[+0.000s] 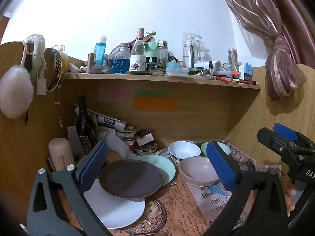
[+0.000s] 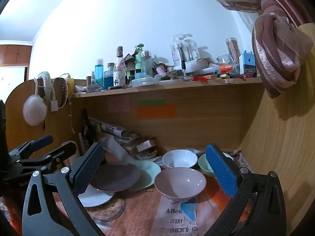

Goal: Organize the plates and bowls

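Both grippers hover side by side over the desk, each tipped just a little below level and aimed at the crockery. The left gripper has its blue-padded jaws spread as wide as they go, with nothing between the pads; the brown plate sits framed in the gap but untouched. That brown plate lies on top of a white plate and overlaps a mint-green plate behind it, the three fanned out in a loose heap on the newspaper-print cloth.

Over to the right gripper: jaws likewise fully apart and empty. Between its fingers sits the pinkish bowl, upright on the cloth and clear of both pads. Behind it a white bowl stands upright, and a mint-green bowl is partly hidden by the right finger. In the left wrist view the right gripper shows at the far right edge, held higher than the bowls, with a few of the person's fingertips visible beneath it. In the right wrist view the left gripper appears at the left edge, level with the plate heap.

All the crockery lies at the back of the desk under the cluttered shelf, near the wooden back panel.
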